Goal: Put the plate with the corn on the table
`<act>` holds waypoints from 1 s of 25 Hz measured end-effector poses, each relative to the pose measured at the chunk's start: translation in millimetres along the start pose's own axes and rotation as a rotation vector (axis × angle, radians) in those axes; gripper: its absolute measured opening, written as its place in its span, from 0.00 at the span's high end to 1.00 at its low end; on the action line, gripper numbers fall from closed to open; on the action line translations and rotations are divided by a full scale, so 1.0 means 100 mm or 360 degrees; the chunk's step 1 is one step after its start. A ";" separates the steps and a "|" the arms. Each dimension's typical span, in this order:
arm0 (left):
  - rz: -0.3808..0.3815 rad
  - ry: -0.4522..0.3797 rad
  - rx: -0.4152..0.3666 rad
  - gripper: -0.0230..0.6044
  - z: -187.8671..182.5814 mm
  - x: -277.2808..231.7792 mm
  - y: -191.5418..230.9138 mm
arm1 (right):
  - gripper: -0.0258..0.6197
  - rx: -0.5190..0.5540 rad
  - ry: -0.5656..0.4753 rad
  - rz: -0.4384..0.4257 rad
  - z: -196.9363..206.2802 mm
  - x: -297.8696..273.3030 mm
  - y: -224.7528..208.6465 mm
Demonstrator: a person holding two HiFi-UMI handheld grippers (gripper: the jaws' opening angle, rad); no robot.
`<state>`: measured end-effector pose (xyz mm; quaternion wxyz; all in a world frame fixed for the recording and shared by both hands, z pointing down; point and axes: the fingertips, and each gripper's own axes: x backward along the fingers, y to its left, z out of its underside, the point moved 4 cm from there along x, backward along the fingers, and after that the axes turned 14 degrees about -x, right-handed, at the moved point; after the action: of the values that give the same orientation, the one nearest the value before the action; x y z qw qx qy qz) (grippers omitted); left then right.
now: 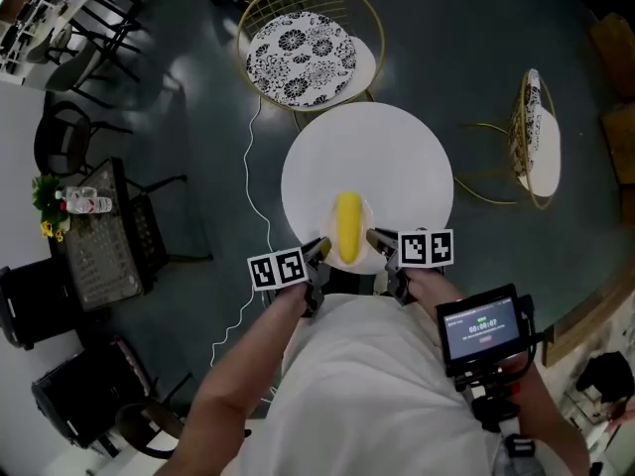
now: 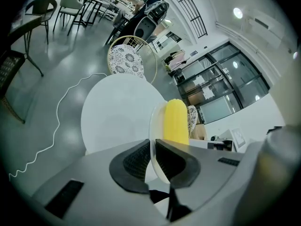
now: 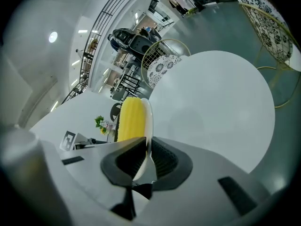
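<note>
Plate (image 1: 365,214) with the corn (image 1: 348,226) is carried by both tools over the near edge of the round white table (image 1: 397,152). Left hand-held gripper (image 1: 319,250) is clamped on the plate's near-left rim. Right hand-held gripper (image 1: 380,238) is clamped on the near-right rim. Both gripper views confirm it: jaws closed on the thin rim, plate edge-on between the pads, nothing else in the bite.

Key geometry: the plate lies straight ahead of both grippers and between them. Neither arm is nearer, so I read this as a symmetric two-point hold. The corn's long axis runs away from me toward the table's middle, roughly in line with both sets of jaws. In the left gripper view it sits to the right of the rim, and in the right gripper view to the left. That fits a cob centred on the plate.

Most of the bare tabletop lies beyond the plate's far rim. No view tells me whether the underside touches the top or hangs just above it. Either way, I judge it not yet released.

Next move as I read it: ease forward and lower, both hands together and level. Risk: if one side drops first the plate tilts sideways, and the round cob could roll across its axis toward that gripper. The patterned chair (image 1: 301,58) past the table is well apart and no factor.
</note>
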<state>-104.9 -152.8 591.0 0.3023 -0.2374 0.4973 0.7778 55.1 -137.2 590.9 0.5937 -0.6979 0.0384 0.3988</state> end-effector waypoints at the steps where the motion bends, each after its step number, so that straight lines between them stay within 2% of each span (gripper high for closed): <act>1: 0.0000 0.0006 -0.0010 0.90 -0.04 -0.02 0.03 | 0.89 -0.0009 -0.0005 0.0002 -0.03 -0.04 0.00; 12: 0.0000 0.0065 -0.0027 0.90 -0.29 -0.26 0.41 | 0.89 -0.0035 -0.0019 0.0054 -0.30 -0.43 -0.08; 25: -0.0004 0.0126 -0.0088 0.90 -0.42 -0.53 0.67 | 0.89 -0.0099 -0.0069 0.0117 -0.46 -0.71 -0.26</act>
<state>-112.2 -225.7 652.4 0.2766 -0.2768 0.4868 0.7810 43.7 -198.6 653.1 0.5573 -0.7053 0.0387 0.4364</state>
